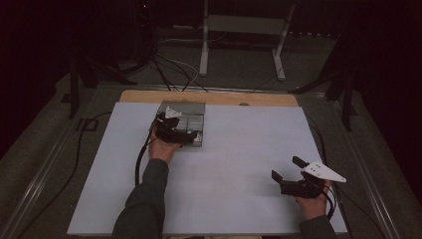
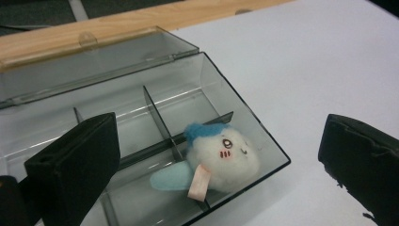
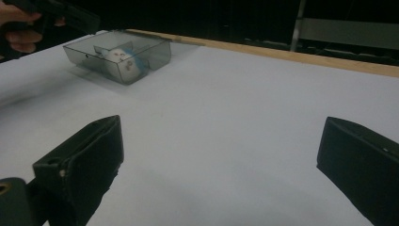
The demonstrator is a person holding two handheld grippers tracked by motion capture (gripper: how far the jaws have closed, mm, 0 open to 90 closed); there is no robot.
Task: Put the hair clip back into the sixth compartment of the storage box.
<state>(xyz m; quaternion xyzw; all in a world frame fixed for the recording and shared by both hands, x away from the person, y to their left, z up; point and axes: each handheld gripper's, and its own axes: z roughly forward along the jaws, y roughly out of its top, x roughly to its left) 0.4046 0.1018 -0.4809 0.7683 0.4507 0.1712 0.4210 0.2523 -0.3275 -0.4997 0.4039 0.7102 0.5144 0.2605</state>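
Right now the left gripper (image 1: 191,135) is hovering over the clear plastic box (image 1: 196,106) at the far left of the white table (image 1: 239,149), its jaws standing wide apart with nothing between them. Below it, the small plush toy (image 2: 221,157), white with a blue cap and a blue wing, is lying in the box's near right compartment, leaning against a divider. The box's lid (image 2: 94,61) is lying folded back on the far side. Meanwhile the right gripper (image 1: 287,168) is resting at the near right of the table, well apart from the box, its jaws likewise spread and gripping nothing.
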